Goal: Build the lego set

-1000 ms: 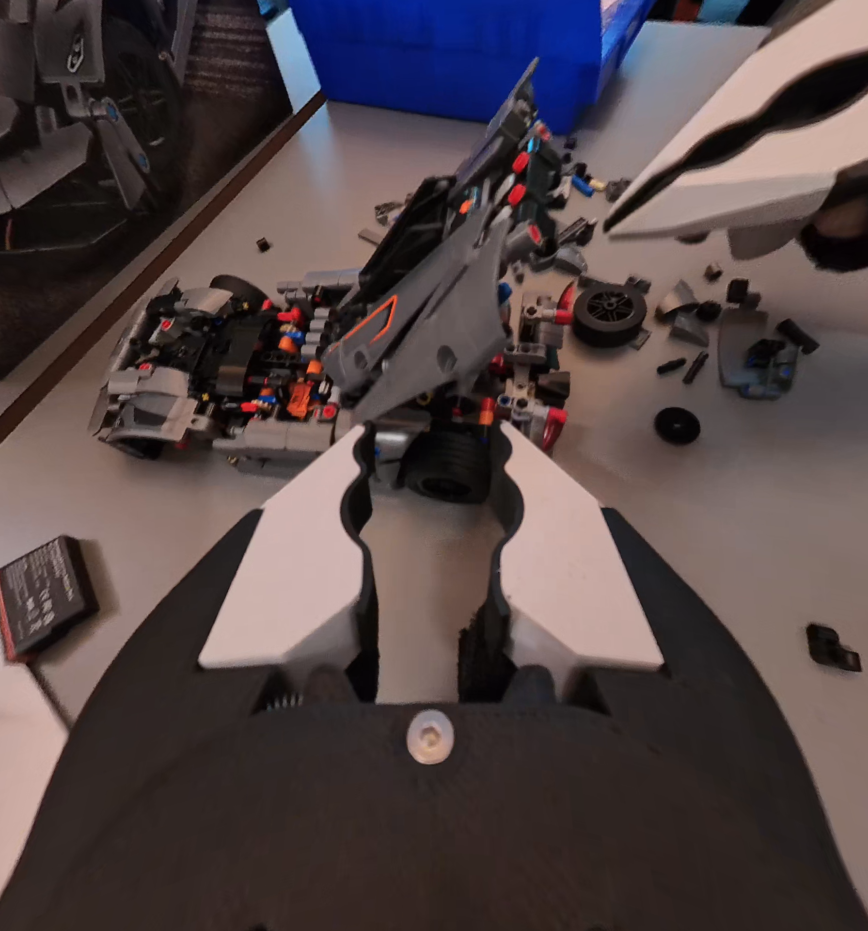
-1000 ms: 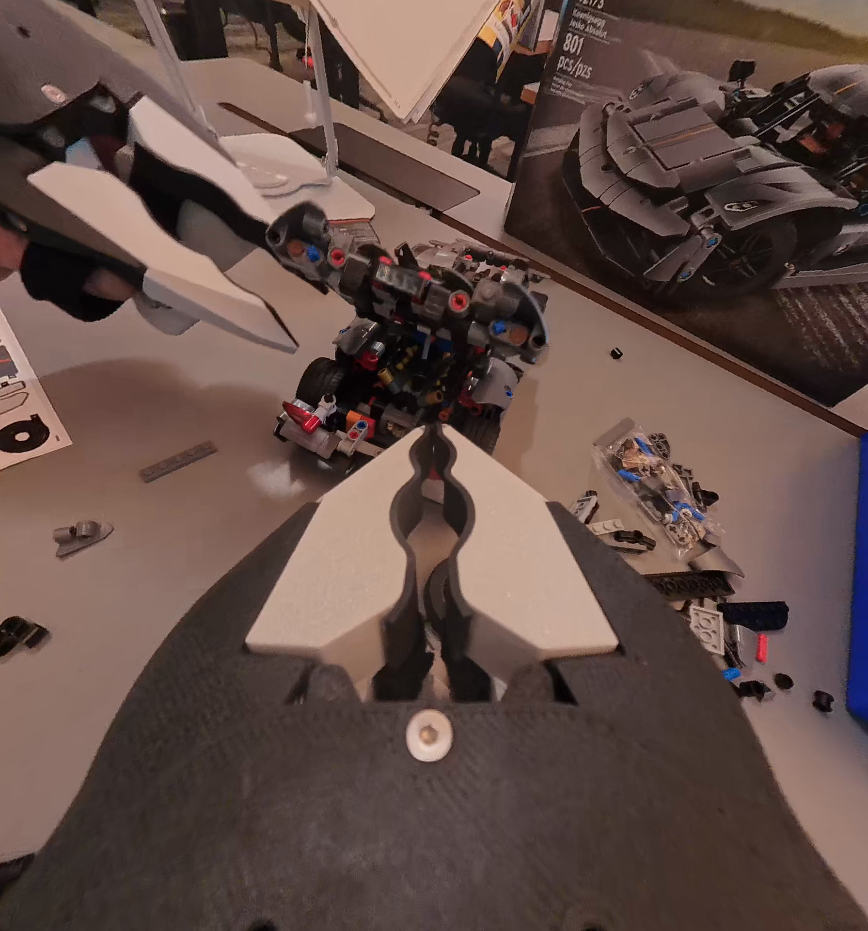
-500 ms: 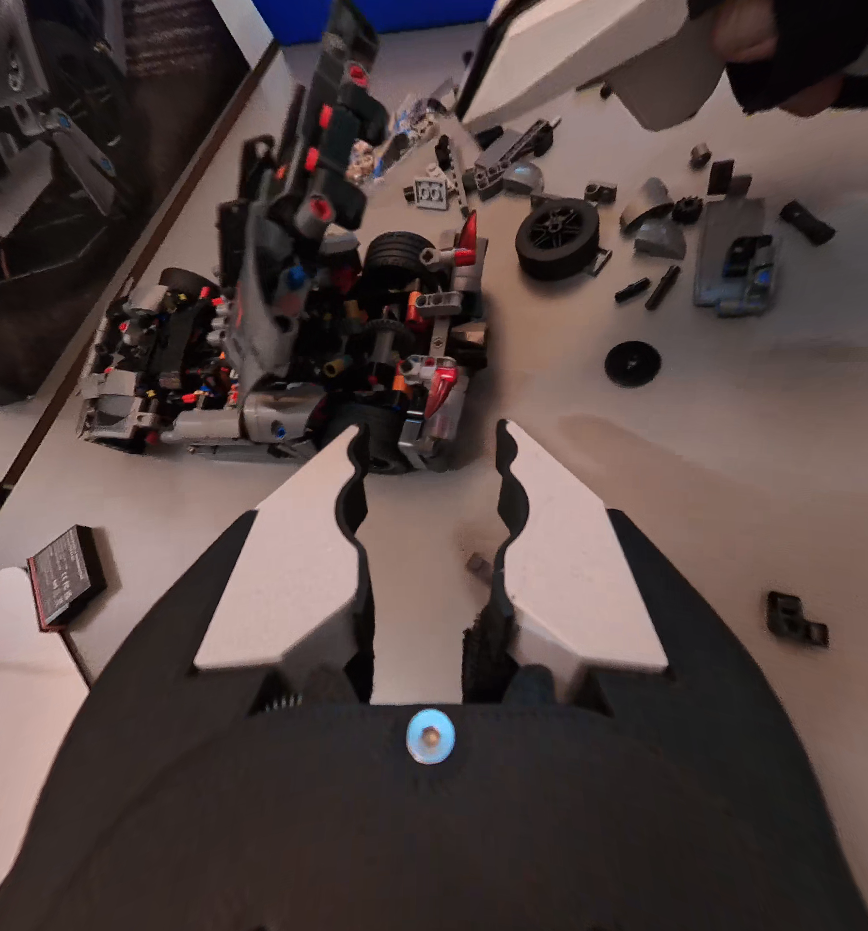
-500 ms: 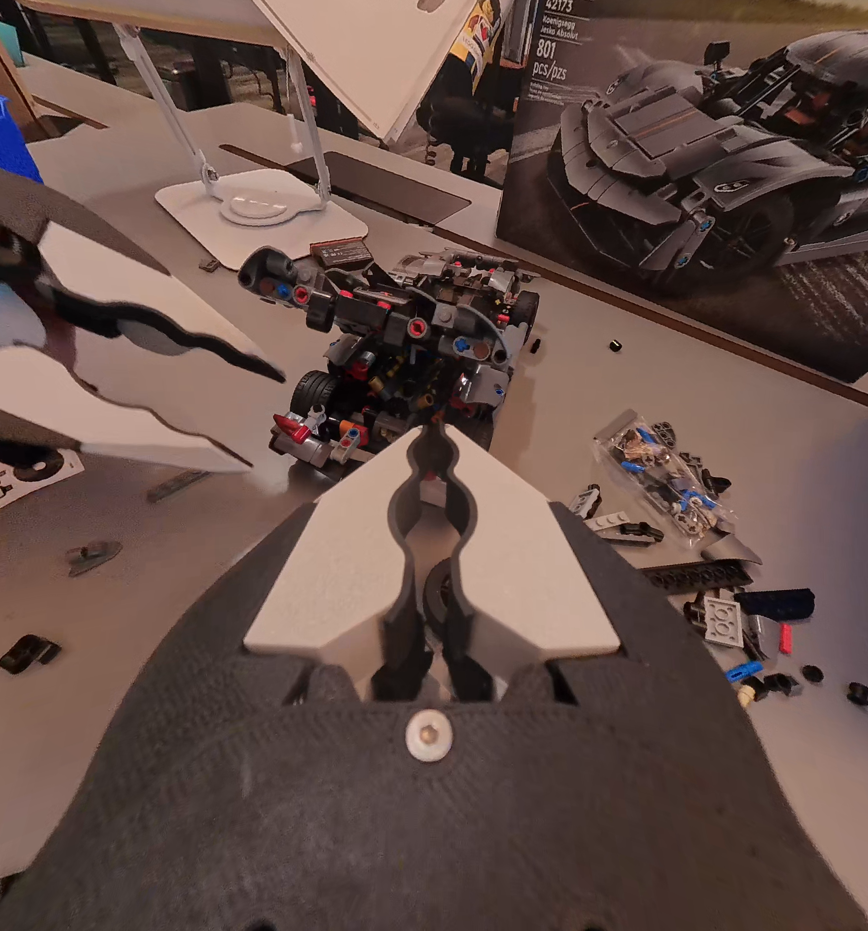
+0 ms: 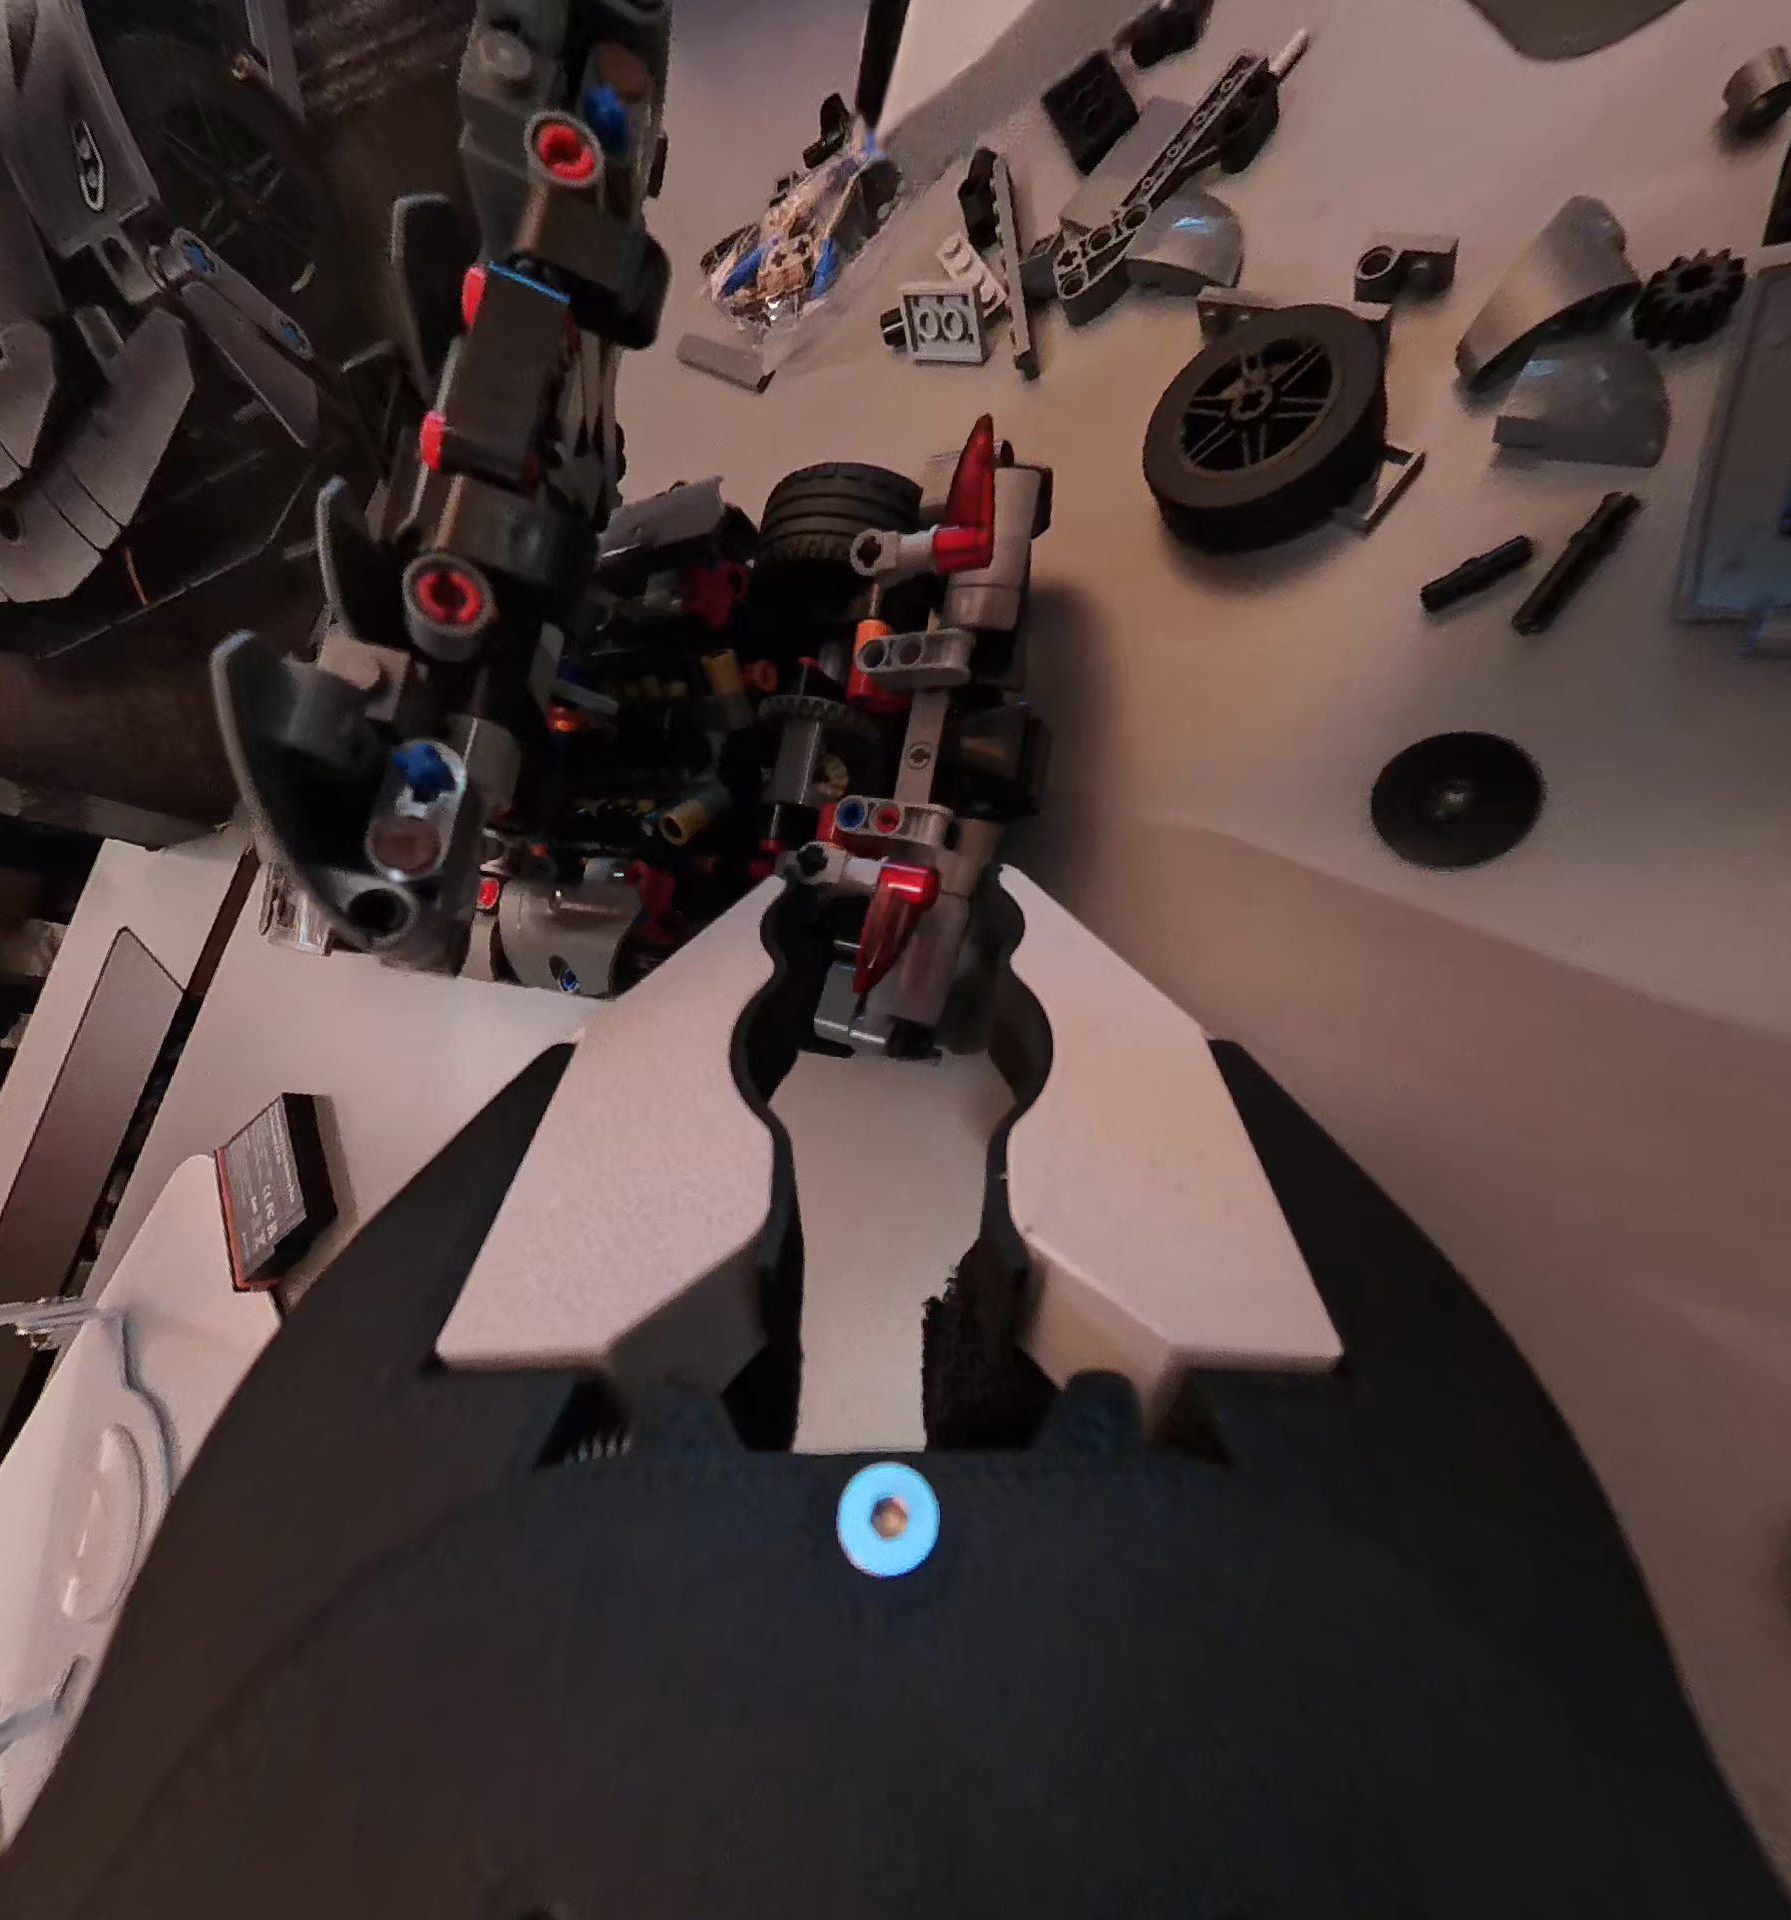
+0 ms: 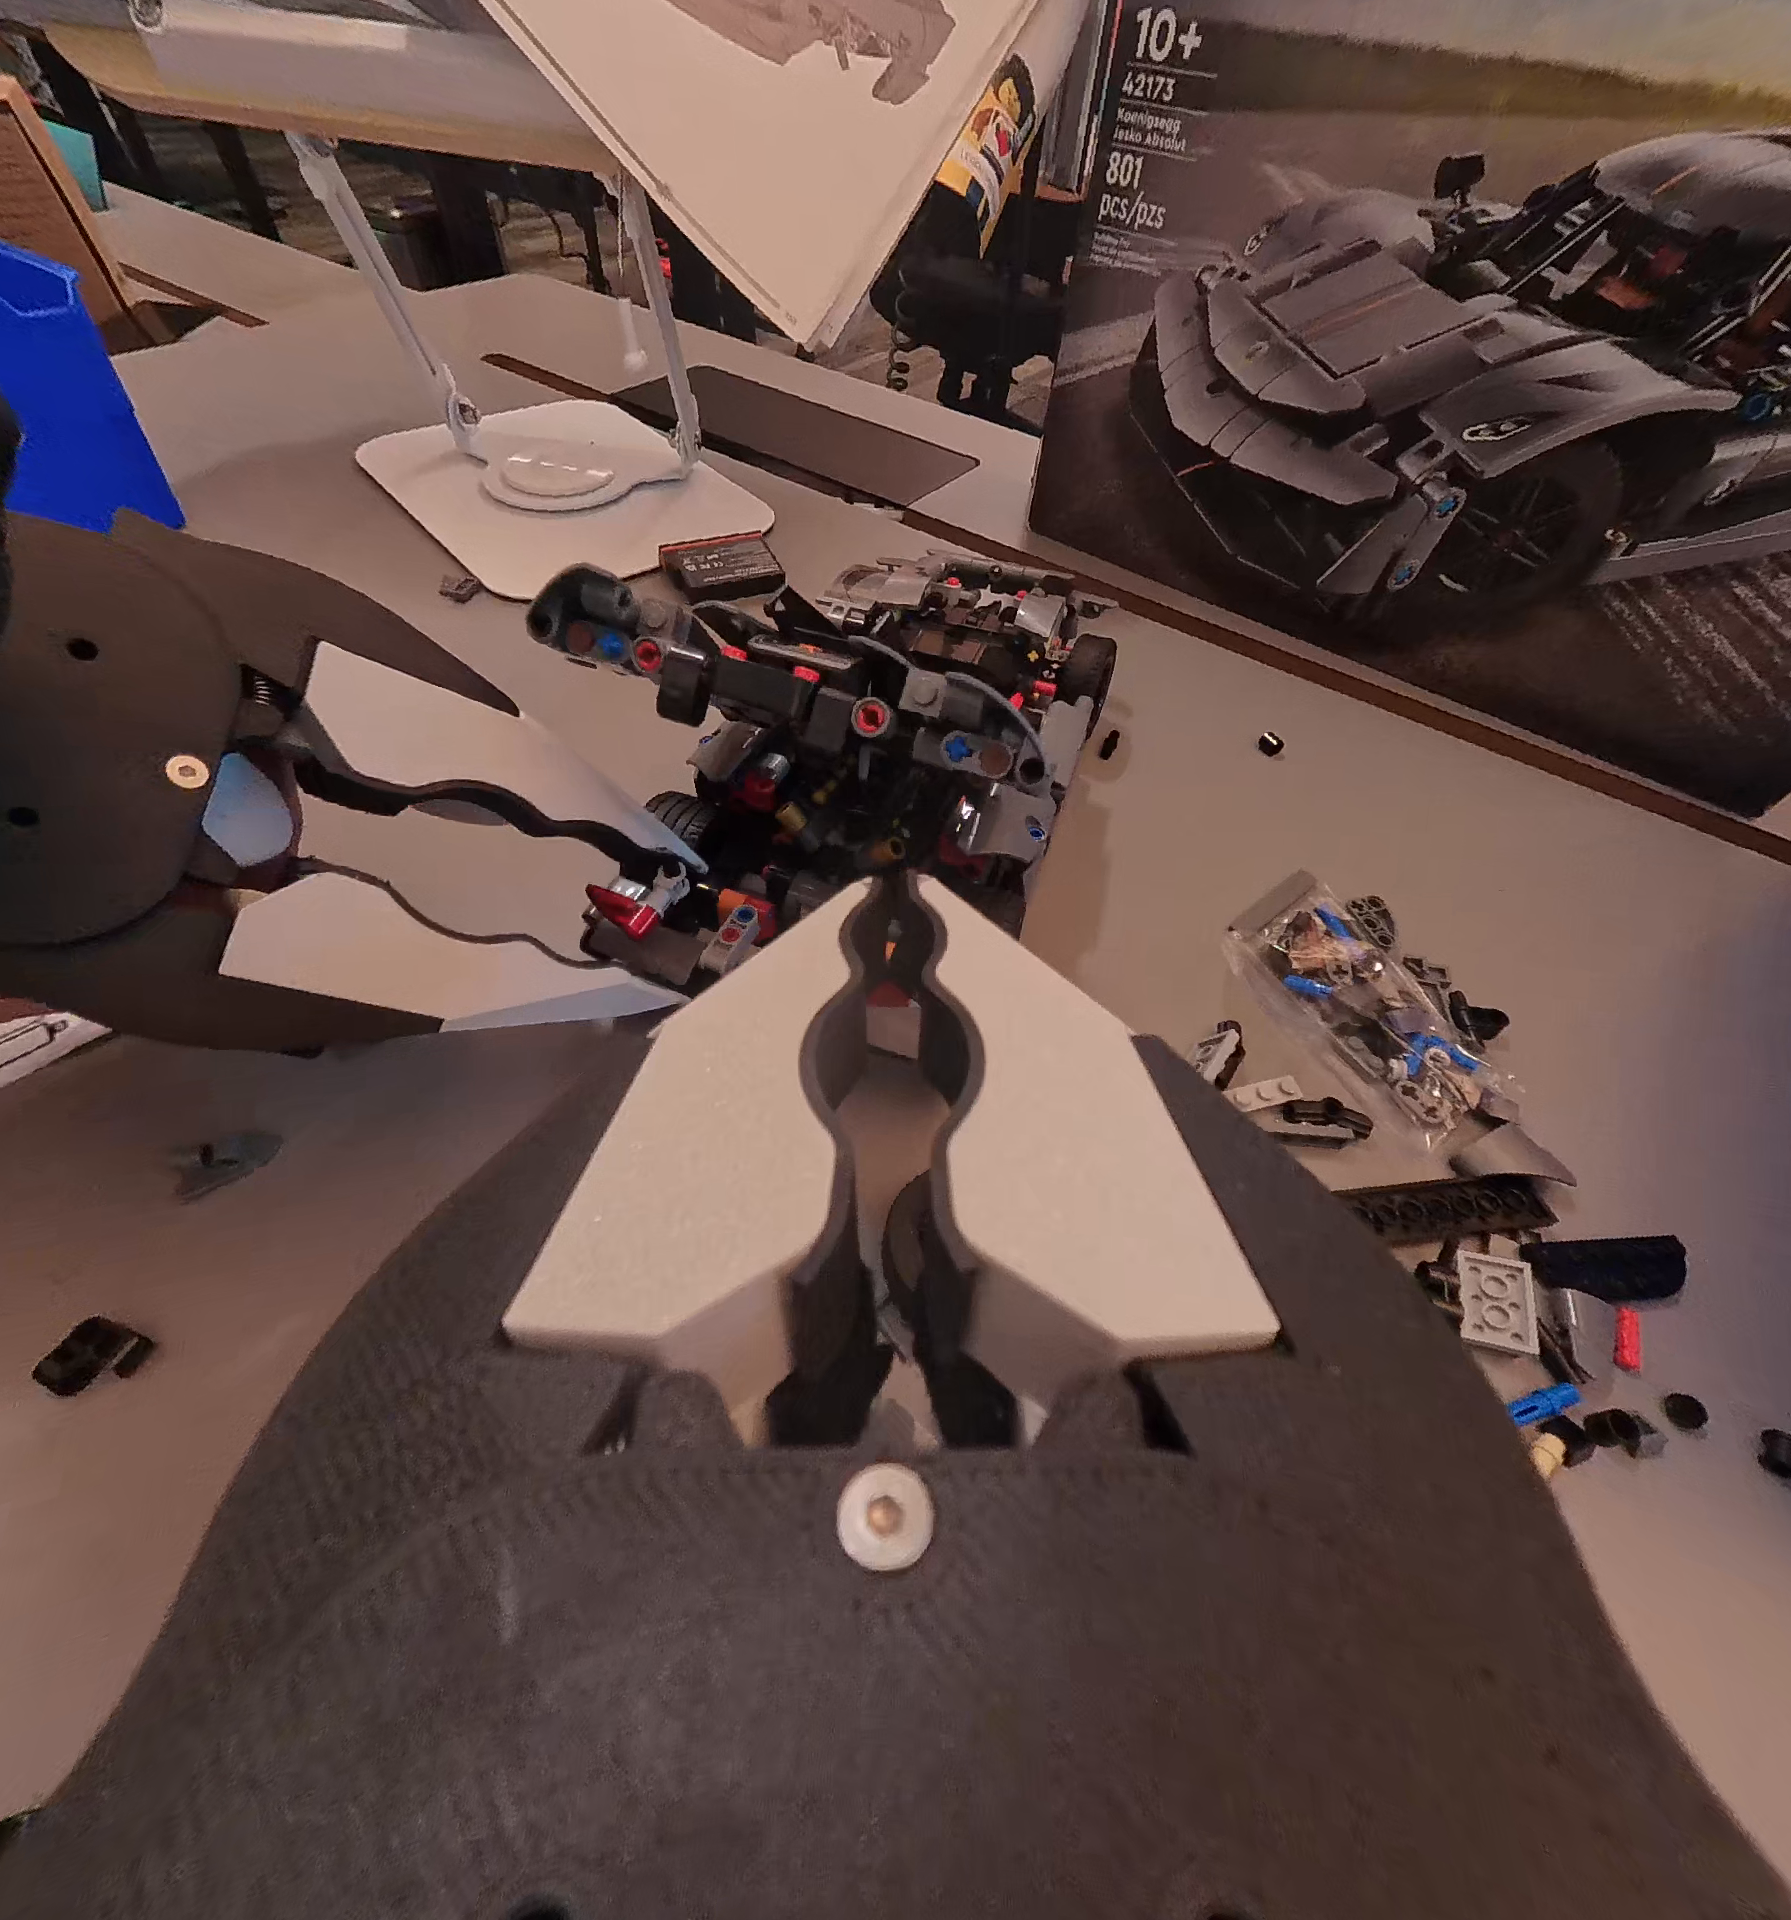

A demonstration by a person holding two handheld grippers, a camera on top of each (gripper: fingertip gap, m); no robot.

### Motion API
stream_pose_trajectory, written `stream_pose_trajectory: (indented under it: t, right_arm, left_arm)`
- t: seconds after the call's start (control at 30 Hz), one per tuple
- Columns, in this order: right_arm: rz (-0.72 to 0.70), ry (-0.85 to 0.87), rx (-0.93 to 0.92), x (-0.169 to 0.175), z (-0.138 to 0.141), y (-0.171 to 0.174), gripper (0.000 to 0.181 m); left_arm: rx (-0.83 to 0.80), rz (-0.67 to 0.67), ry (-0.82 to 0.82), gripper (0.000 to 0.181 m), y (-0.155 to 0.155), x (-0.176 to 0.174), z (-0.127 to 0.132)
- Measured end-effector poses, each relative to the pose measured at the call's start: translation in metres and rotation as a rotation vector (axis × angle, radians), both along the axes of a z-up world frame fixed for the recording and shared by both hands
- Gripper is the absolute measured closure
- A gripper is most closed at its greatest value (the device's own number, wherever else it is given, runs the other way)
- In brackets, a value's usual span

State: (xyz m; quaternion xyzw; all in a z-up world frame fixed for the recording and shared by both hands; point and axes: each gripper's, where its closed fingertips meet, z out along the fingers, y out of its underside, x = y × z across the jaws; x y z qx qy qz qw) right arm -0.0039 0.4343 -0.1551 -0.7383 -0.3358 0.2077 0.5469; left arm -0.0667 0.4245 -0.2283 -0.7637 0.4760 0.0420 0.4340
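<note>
**Left fingers at the car's rear corner, right fingers pressed together**

My left gripper [image 5: 886, 914] has its fingers spread around the near rear corner of the half-built lego car [image 5: 662, 707], where a red pointed piece [image 5: 886, 925] sits between the tips. I cannot tell whether the fingers touch the corner. In the right wrist view the same gripper [image 6: 652, 914] comes in from the left, its tips at that corner.

My right gripper [image 6: 896, 894] has its fingers pressed together at the tips, holding nothing I can see, and points at the back of the car [image 6: 870, 748] from just behind it.

The car stands on the grey bench [image 6: 1390, 831] with its rear body section [image 5: 517, 343] hinged upward. A loose wheel [image 5: 1265, 416] lies on the bench to the right of the car, with a black disc [image 5: 1457, 798], two black pins [image 5: 1525, 566], grey curved panels [image 5: 1566, 343] and a small bag of parts [image 6: 1379, 1018] scattered nearby. The set's box [image 6: 1442, 364] stands along the far edge of the bench. A white stand [image 6: 558, 488] holds an open booklet [image 6: 797, 135] beyond the car, and a small black pack [image 6: 722, 566] lies beside its base.
</note>
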Motion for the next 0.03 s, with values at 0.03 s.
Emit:
stream_pose_trajectory:
  t: [0.03]
  right_arm:
    - [0.000, 0.006, 0.004, 0.0003, 0.0016, -0.0002, 0.181]
  left_arm:
    - [-0.002, -0.001, -0.004, 0.152, -0.0002, -0.0007, 0.0000]
